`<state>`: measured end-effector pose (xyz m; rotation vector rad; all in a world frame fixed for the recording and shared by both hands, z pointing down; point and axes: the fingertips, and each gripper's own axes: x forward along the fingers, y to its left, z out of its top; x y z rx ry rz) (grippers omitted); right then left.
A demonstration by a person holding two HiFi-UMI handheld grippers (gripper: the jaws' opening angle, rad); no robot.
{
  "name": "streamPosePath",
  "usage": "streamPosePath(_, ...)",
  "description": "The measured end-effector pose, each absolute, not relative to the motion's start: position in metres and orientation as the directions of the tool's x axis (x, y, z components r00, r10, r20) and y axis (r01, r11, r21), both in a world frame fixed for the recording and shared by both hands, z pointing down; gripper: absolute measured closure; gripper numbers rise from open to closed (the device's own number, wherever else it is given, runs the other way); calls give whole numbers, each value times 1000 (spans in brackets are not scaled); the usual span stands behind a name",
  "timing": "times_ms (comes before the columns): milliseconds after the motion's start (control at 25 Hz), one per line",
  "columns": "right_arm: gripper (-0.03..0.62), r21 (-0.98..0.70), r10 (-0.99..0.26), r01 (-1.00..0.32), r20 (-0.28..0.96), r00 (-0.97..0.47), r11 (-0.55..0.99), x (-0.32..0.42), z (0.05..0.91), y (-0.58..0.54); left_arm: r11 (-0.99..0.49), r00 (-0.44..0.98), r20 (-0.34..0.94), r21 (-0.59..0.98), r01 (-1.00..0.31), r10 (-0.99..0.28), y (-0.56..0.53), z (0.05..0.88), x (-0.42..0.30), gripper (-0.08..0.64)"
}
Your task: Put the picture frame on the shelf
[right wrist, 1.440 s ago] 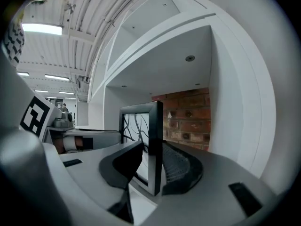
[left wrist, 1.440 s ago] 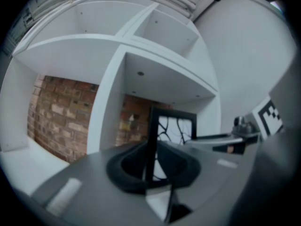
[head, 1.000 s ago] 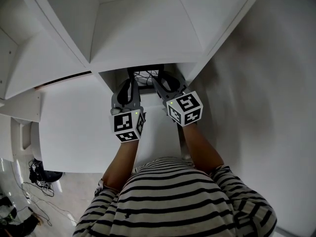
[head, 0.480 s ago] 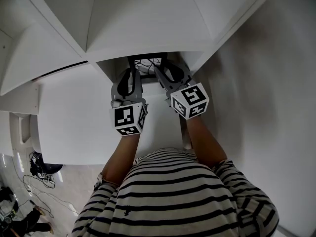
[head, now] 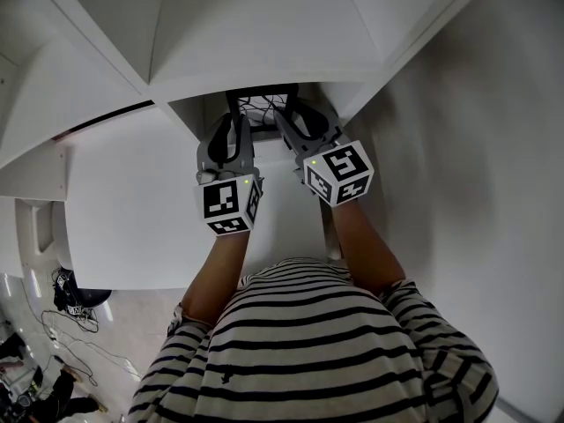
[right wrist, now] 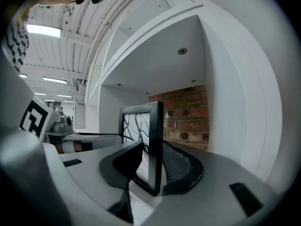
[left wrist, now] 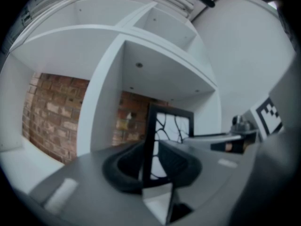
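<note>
The picture frame (head: 261, 106) stands upright inside an open compartment of the white shelf (head: 264, 33), held out in front of the person between the two tools. It is a black frame around a white picture crossed by black branching lines. Behind the compartment a red brick wall (right wrist: 186, 111) shows through.

The left tool (head: 235, 127) has the frame's left upright between its jaws. Those jaws have just been opening, and in the left gripper view a strip of the picture shows between the upright and the inner pad, so the left tool (left wrist: 150, 166) is slack around the picture frame (left wrist: 170, 126) and not pressing on it.

The right tool (head: 288, 120) is closed on the frame's right upright. In the right gripper view the ribbed pad of the right tool (right wrist: 153, 168) lies against the back of the picture frame (right wrist: 141, 126), with the other pad at the front.

Whether the frame's bottom edge touches the shelf board cannot be told.

Each tool carries a marker cube (head: 339, 173) printed with black-and-white square codes, the only print to be seen. The person wears a black-and-white striped shirt (head: 308, 342).
</note>
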<state>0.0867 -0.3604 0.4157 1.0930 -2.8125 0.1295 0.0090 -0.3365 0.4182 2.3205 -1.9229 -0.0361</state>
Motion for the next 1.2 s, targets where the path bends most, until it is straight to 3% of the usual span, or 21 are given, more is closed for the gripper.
streamPosePath(480,463,-48,-666,-680,161,-728,732,87,419,-361,-177,186,70,118,-977,-980,-340,420,7,469)
streamPosePath(1200,476,20,-697,-707,185,-692,707,92,422,-364,-187,198,88,119,-975,-976,-341,423,9,456)
